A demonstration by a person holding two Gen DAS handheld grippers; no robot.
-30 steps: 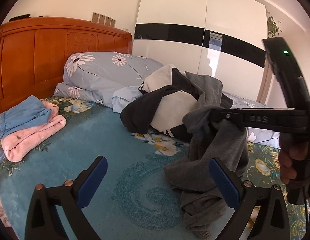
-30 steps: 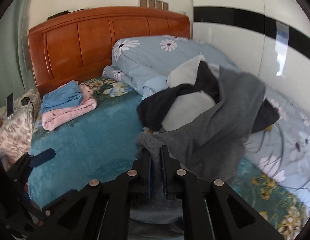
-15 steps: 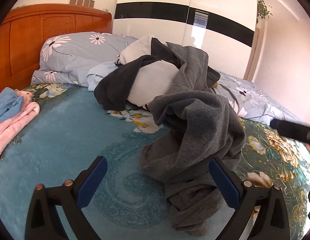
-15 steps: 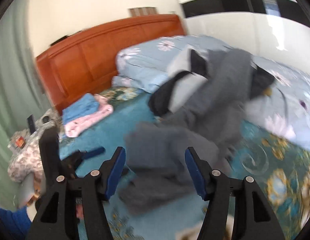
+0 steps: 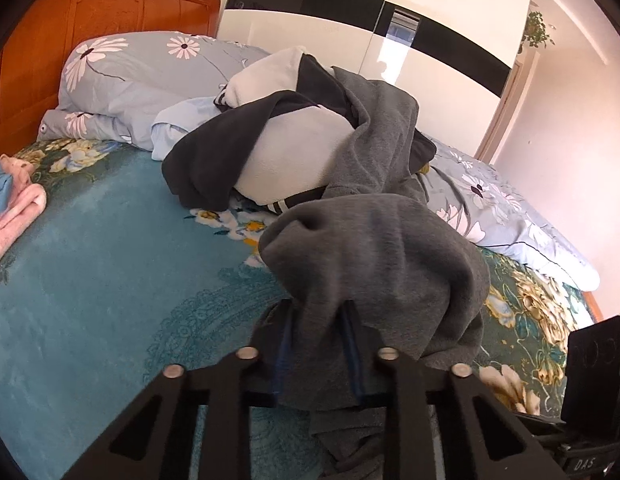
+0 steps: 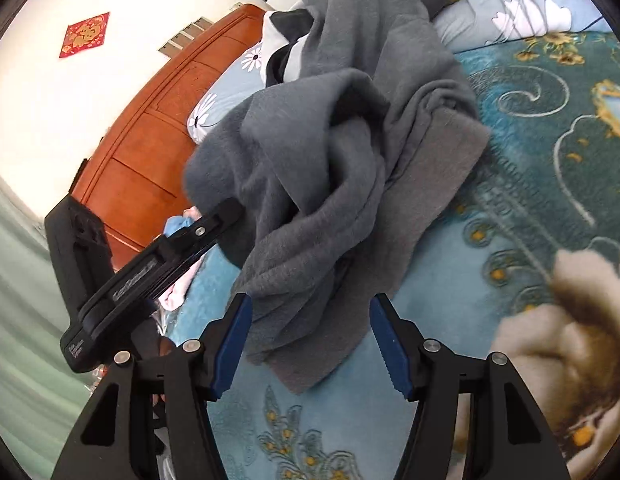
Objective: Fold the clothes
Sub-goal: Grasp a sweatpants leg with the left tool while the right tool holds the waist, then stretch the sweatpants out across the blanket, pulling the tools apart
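Handover seen: left gripper (image 5: 317,344), wide a second ago, is closing on grey garment (image 5: 373,248) bunched beside the clothes pile (image 5: 270,136), right gripper (image 6: 310,344) now apart, so spreading comes next.

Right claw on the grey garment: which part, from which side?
Judging by its pose, take the loose flat hem corner of the grey garment, lying on the blanket between the open right claw. Come straight forward, low. The left claw is closing on the bunched top.
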